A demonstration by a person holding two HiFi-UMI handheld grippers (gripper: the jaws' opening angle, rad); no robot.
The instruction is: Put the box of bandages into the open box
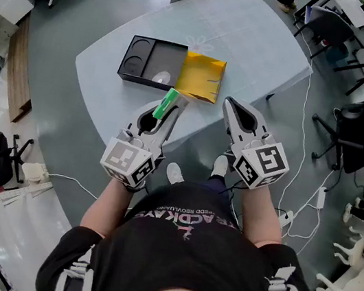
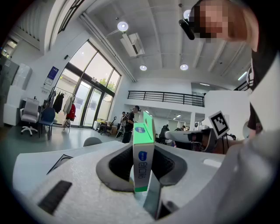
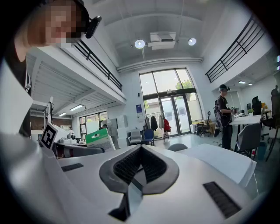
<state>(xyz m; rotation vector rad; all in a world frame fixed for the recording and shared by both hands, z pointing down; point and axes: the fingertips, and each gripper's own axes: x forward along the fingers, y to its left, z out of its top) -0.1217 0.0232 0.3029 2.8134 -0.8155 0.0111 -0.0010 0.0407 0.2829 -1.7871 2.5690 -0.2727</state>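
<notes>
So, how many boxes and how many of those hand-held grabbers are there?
Boxes: 2 (green box of bandages, black open box with its gold lid)
Grippers: 2 (left gripper, right gripper)
Total: 4

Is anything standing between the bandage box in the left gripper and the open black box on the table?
Nothing visible does. The left gripper holds the bandage box just short of the open box; the gold panel lies beside it.
</notes>
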